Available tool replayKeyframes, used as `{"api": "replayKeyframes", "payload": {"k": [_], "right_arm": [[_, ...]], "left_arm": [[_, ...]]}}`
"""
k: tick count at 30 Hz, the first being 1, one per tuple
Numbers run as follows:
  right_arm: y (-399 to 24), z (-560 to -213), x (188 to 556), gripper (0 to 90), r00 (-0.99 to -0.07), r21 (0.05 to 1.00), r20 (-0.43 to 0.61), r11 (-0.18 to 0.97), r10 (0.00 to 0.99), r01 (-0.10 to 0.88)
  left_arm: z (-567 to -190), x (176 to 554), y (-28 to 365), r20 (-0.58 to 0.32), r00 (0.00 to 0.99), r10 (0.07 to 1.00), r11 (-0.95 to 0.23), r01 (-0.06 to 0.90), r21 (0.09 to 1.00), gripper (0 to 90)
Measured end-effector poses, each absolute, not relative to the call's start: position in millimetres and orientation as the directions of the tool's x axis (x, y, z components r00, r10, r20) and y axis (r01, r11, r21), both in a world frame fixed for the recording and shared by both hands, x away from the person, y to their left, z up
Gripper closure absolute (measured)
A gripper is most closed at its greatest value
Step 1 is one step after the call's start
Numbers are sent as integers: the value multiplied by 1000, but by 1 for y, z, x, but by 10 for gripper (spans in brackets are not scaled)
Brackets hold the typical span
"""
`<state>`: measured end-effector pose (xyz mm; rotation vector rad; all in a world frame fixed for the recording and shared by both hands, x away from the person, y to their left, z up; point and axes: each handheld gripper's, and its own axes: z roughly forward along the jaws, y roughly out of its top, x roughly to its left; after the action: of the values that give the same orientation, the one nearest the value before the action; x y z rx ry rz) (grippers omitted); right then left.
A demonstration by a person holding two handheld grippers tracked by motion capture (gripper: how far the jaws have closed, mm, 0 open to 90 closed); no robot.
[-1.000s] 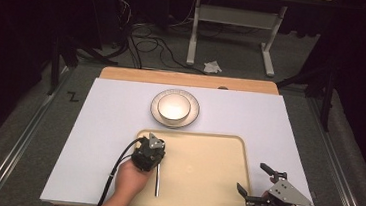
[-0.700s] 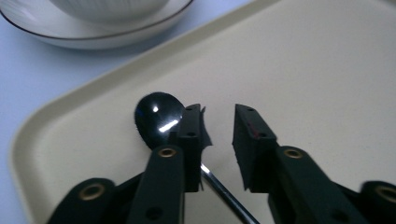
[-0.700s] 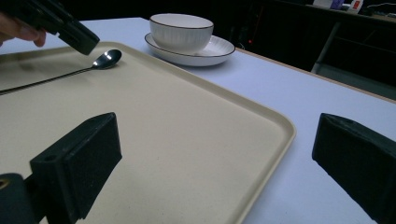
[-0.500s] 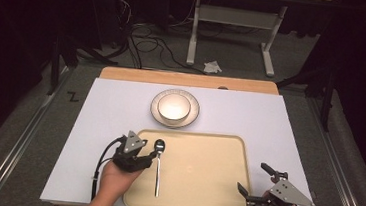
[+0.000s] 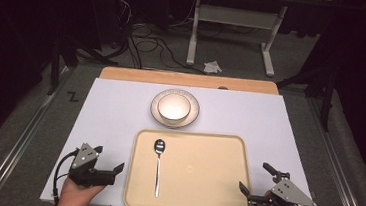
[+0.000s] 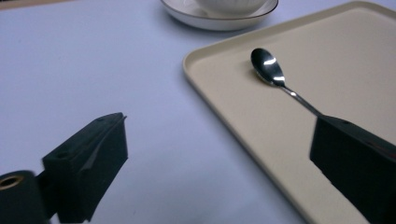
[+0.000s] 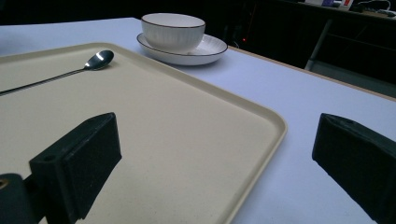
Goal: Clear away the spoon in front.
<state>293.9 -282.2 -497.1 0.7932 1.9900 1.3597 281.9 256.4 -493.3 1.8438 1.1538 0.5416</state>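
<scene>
Spoon (image 5: 158, 167) flat on the tray (image 5: 199, 184), along its left edge, bowl end toward the far side, handle toward the near edge; touched by neither gripper. Tray at the near middle of the white surface (image 5: 110, 111), otherwise bare. Just beyond the tray's far edge, a bowl (image 5: 173, 106) seated on a saucer (image 5: 190, 114), both on the surface and not yet on the tray. Left gripper (image 5: 110, 169) at the near left corner of the surface, just beside the tray's left edge, fingers spread wide and holding nothing; in the left gripper view, one finger (image 6: 88, 163) over bare surface, the other low over the tray near the spoon's handle. Right gripper (image 5: 253, 181) at the near right corner, by the tray's near right corner, fingers (image 7: 79, 163) likewise spread, empty, straddling the tray's rim. Judged from this layout: spoon placement done, both grippers idle and clear. Probably left, if a setting is being gathered on the tray: bowl and saucer to be carried across from the far side onto the open right part.
</scene>
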Motion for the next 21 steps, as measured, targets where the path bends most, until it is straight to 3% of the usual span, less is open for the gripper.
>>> {"api": "replayKeyframes", "payload": {"k": [4,7,21], "right_arm": [[-281,-497,294,19,-645,942,-148,305,750,138],[-280,-498,294,19,-640,939,-143,307,755,153],[-281,-499,295,19,-653,940,-139,307,744,150]], "left_arm": [[-486,272,259,-76,465,882,-162,452,877,1],[-487,274,247,-47,507,860,-214,443,871,1],[-495,278,242,-43,517,855,-241,469,849,2]]}}
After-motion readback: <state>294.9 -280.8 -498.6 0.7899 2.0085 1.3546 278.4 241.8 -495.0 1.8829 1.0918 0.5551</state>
